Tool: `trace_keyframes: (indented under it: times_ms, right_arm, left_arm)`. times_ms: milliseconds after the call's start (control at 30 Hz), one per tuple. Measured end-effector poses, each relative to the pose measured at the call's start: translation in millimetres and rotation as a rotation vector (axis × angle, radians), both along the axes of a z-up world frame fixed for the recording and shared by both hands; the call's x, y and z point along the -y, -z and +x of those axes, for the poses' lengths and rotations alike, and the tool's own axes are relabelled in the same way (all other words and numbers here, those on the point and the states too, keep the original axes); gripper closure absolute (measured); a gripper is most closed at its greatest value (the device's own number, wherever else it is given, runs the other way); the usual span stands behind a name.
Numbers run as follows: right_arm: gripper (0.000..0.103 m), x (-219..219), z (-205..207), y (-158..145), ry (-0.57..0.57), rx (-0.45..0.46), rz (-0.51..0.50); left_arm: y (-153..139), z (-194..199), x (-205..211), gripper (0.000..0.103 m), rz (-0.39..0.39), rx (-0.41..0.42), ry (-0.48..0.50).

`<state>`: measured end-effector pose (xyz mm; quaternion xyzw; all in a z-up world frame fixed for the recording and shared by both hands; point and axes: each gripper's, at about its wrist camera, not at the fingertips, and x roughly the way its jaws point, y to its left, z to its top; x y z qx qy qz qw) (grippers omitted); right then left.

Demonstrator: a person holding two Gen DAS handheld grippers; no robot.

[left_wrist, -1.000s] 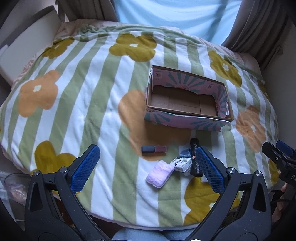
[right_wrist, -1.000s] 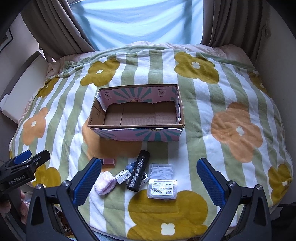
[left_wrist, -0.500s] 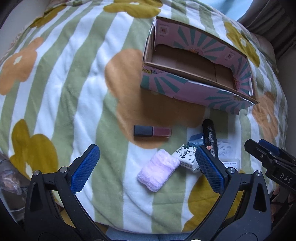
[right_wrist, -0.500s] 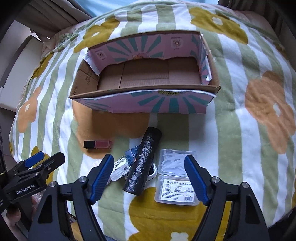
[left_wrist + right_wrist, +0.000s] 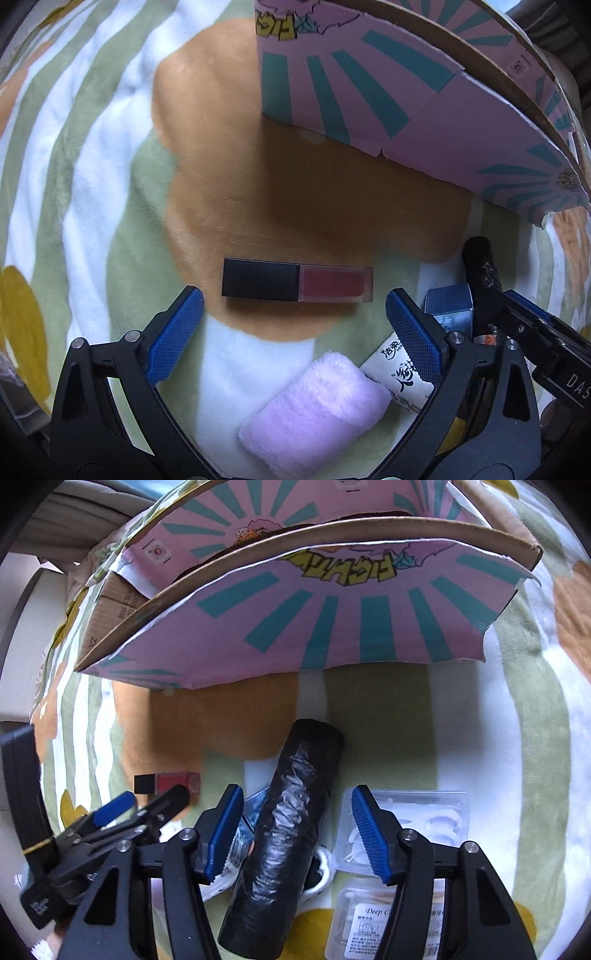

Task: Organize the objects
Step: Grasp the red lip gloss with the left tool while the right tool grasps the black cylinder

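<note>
A pink and teal cardboard box (image 5: 406, 96) lies open on a flowered blanket; it also shows in the right wrist view (image 5: 332, 620). My left gripper (image 5: 295, 325) is open, low over the blanket, its fingers just short of a black and red lipstick tube (image 5: 297, 285). My right gripper (image 5: 297, 830) is open with its fingers on either side of a black roll of bags (image 5: 288, 845), apart from it. The lipstick tube (image 5: 166, 783) and the left gripper (image 5: 136, 812) show at the left of the right wrist view.
A lilac folded cloth (image 5: 317, 410) and a white printed packet (image 5: 399, 373) lie under the left gripper. A small blue packet (image 5: 448, 306) lies beside the roll. A clear floss-pick case (image 5: 417, 827) and a clear labelled case (image 5: 373, 923) lie right of the roll.
Both grippers have dropped and moved forward, close to the objects. The left one has neared the lipstick tube. The right one has narrowed and now straddles the black roll.
</note>
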<state>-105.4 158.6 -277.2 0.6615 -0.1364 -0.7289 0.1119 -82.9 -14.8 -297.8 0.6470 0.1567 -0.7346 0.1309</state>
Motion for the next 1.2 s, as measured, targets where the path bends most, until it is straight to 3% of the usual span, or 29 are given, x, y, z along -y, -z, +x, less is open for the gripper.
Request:
trace_keyframes:
  times_ms: [133,367,533,800,1000,1200]
  right_arm:
    - [0.052,-11,-1,-1,0.034,0.010,-0.046]
    - [0.058,-18,14,-8,0.029,0.021,-0.081]
    - [0.067,-10,20,1,0.043,0.044,-0.105]
    - [0.073,-8,22,-1,0.049,0.006,-0.106]
    - [0.074,-5,14,-13,0.049,-0.032,-0.113]
    - [0.074,-3,15,-45,0.034,-0.092,-0.103]
  left_arm:
    - [8,-4,-4,0.005,-0.016,0.004,-0.008]
    - [12,-15,-11,0.020,-0.060,0.024,0.004]
    - [13,-18,-13,0.020,-0.069,0.020,0.010]
    - [9,-24,-15,0.021,-0.071,0.009,0.021]
    - [-8,-30,-16,0.021,-0.063,-0.011,0.033]
    - [-46,-38,-17,0.021,-0.066,-0.061,0.062]
